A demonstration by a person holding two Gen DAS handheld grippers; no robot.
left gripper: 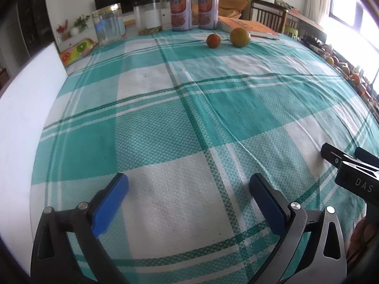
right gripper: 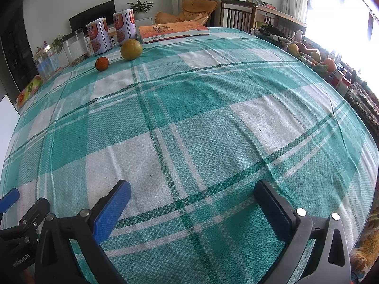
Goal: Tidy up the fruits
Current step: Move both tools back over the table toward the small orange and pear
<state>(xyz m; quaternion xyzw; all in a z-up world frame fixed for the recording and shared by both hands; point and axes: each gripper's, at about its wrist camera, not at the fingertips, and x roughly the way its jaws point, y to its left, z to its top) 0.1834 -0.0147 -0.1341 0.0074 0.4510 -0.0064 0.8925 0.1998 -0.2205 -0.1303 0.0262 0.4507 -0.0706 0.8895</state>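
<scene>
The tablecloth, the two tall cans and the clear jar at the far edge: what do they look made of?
The tablecloth looks like woven cotton, matte: a waffle texture and soft creases show. The two tall cans could be metal or cardboard under glossy printed labels; the wrap hides which. The clear jar is see-through with light glare, so glass or hard plastic.

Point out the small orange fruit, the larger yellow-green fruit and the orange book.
small orange fruit (right gripper: 102,63), right wrist view, middle of its skin
larger yellow-green fruit (right gripper: 131,49), right wrist view, middle of its side
orange book (right gripper: 171,29), right wrist view, cover
</scene>
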